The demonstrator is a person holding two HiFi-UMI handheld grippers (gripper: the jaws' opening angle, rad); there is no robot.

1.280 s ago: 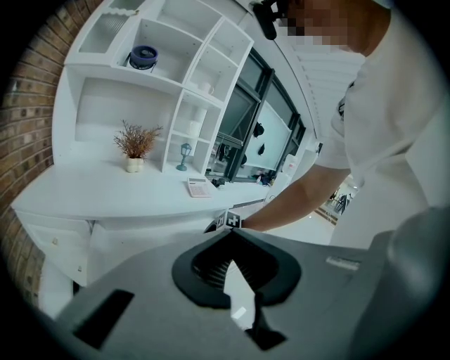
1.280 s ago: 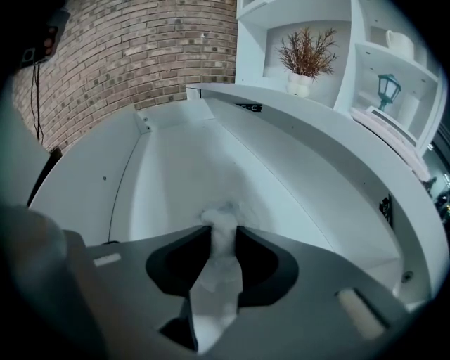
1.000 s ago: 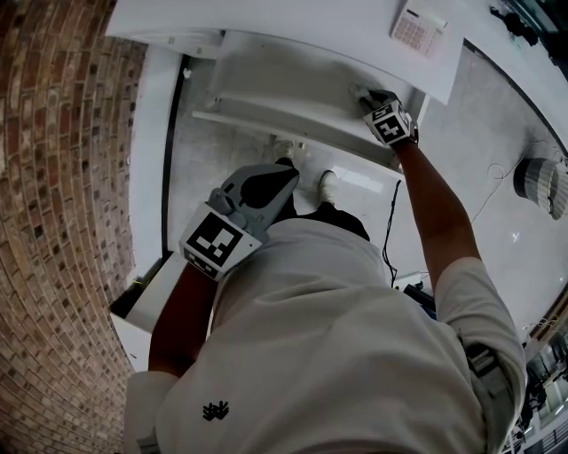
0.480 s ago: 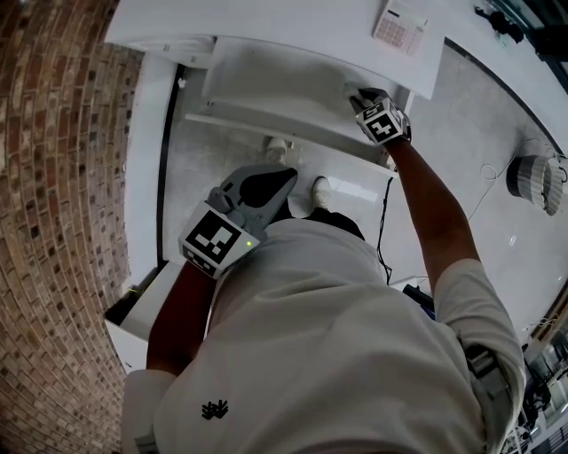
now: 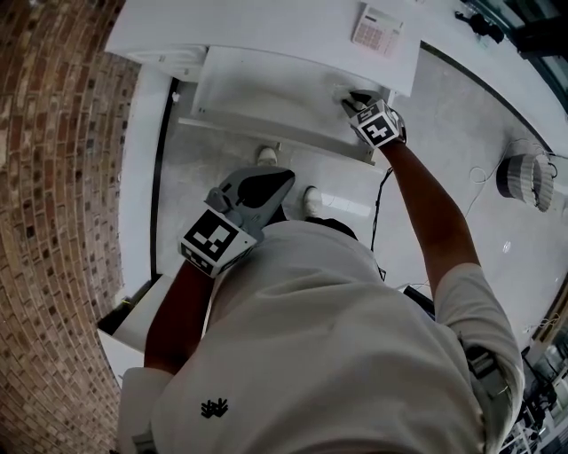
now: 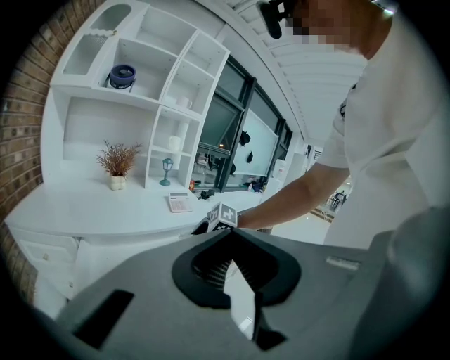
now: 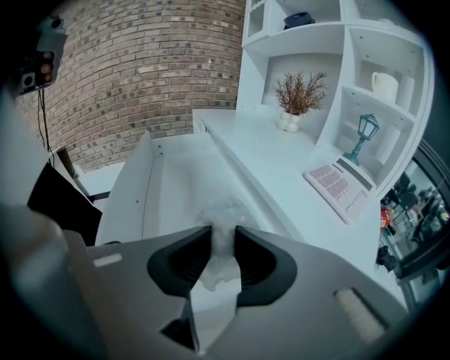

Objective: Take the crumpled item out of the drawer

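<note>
The white drawer [image 5: 266,89] stands pulled out from under the desk top. My right gripper [image 5: 357,100] reaches into the drawer's right end. In the right gripper view its jaws [image 7: 223,235] are shut on the crumpled item [image 7: 223,209], a pale, translucent wad that sticks out past the fingertips over the drawer's floor [image 7: 165,183]. My left gripper [image 5: 282,176] hangs close to my body, above the floor in front of the drawer. Its jaws [image 6: 227,238] meet at the tips with nothing between them.
A calculator [image 5: 376,29] lies on the desk top [image 5: 266,27] above the drawer. A dried plant [image 7: 298,95], a small lantern [image 7: 364,133] and a mug [image 7: 385,84] stand in the shelf unit. A brick wall [image 5: 53,177] runs along the left. A basket [image 5: 525,177] sits on the floor at right.
The head view has drifted, so the desk and drawer sit a little higher and further left in it. The right gripper stays at the drawer's right end. The left gripper has hardly moved.
</note>
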